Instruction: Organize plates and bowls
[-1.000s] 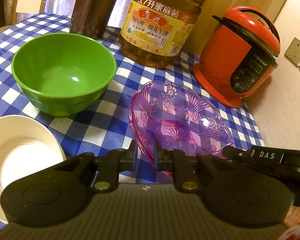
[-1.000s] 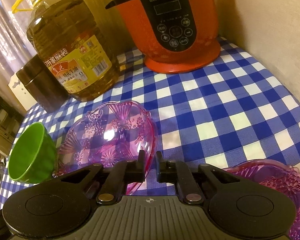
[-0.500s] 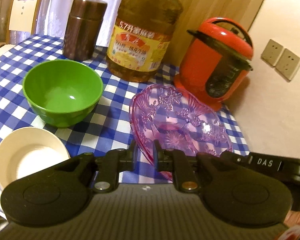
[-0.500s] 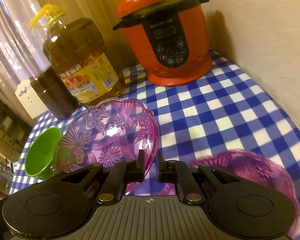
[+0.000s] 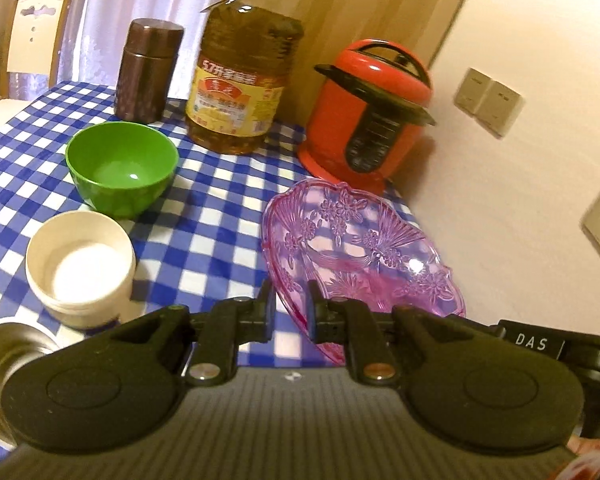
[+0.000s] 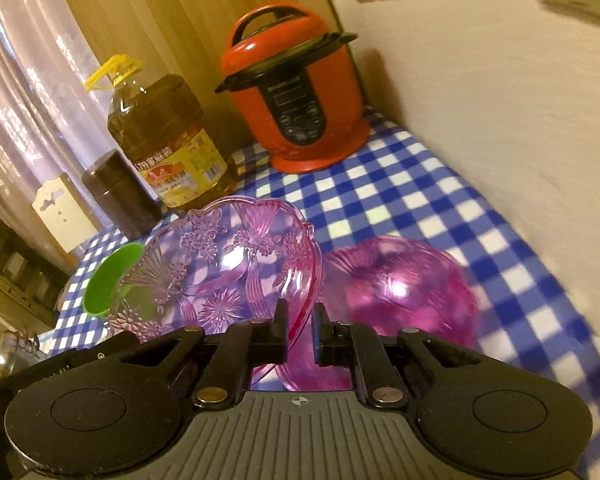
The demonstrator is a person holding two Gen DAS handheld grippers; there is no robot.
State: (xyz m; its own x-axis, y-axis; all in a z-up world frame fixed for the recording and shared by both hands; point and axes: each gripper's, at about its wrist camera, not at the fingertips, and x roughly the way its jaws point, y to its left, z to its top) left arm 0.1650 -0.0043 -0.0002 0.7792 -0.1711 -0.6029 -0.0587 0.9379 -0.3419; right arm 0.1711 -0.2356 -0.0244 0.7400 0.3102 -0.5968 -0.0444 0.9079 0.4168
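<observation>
Both claws (image 5: 288, 304) (image 6: 300, 326) grip pink dish (image 5: 360, 248) rim, tilted.

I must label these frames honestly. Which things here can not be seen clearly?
- Second pink dish: right wrist view, motion-blurred, near side behind the right gripper.
- Metal bowl: left wrist view, cut by the edge and the left gripper.
- Oil bottle label: small print unreadable.

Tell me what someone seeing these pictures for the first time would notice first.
Probably the clear pink patterned dish, held by its rim in the left gripper and the right gripper above the blue checked tablecloth. Next, the red cooker at the back by the wall, with the big oil bottle to its left.
</observation>
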